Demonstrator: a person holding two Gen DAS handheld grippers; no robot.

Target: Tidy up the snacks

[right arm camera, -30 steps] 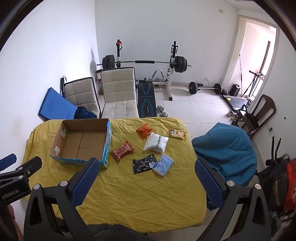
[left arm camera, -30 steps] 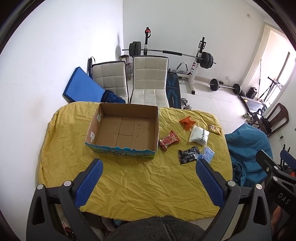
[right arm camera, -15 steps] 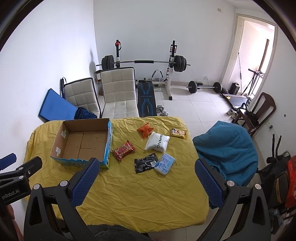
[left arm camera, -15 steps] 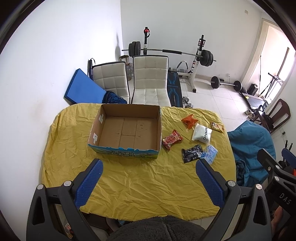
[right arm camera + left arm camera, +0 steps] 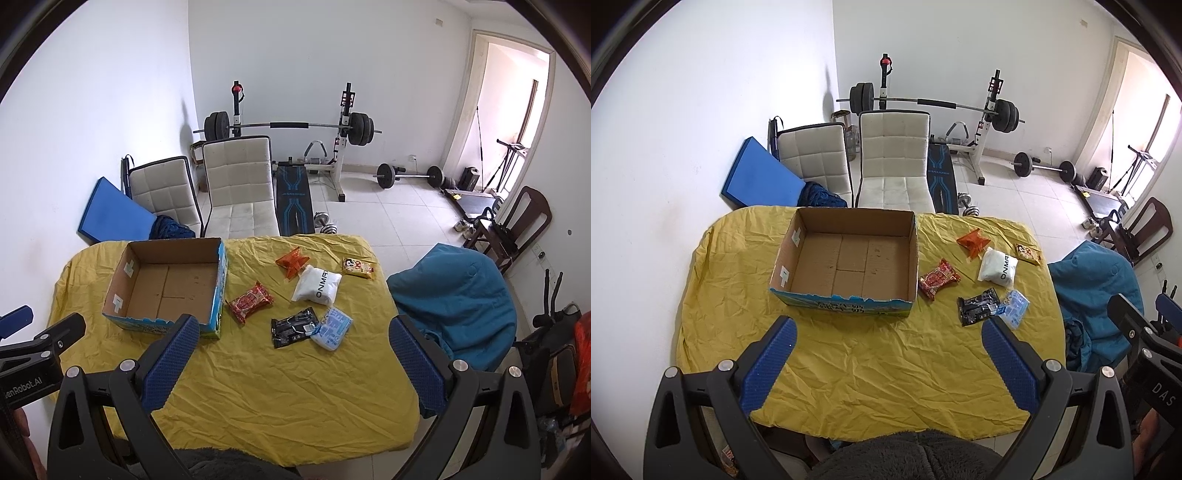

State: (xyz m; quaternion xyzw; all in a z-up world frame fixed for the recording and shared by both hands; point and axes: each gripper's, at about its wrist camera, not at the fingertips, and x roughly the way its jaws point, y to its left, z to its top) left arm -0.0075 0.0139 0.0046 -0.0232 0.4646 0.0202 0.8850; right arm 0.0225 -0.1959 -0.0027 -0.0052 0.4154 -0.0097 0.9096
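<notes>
An empty cardboard box (image 5: 849, 258) (image 5: 166, 284) sits on the yellow-clothed table (image 5: 879, 369) (image 5: 280, 387). To its right lie several snack packets: a red one (image 5: 938, 278) (image 5: 250, 302), an orange one (image 5: 973, 242) (image 5: 293, 261), a white pouch (image 5: 997, 266) (image 5: 317, 285), a black one (image 5: 979, 312) (image 5: 293, 328), a light blue one (image 5: 1014, 308) (image 5: 332, 328) and a small yellow one (image 5: 1027, 253) (image 5: 358, 267). My left gripper (image 5: 886, 354) and right gripper (image 5: 293, 354) hang open, high above the table's near side, holding nothing.
Two white chairs (image 5: 894, 162) stand behind the table, with a blue mat (image 5: 757, 177) and a barbell bench (image 5: 291, 129) beyond. A blue-draped chair (image 5: 454, 295) stands at the table's right. White wall lies close on the left.
Both grippers have drifted slightly back and up, so the table and box sit a little lower and farther in view. Nothing on the table has moved.
</notes>
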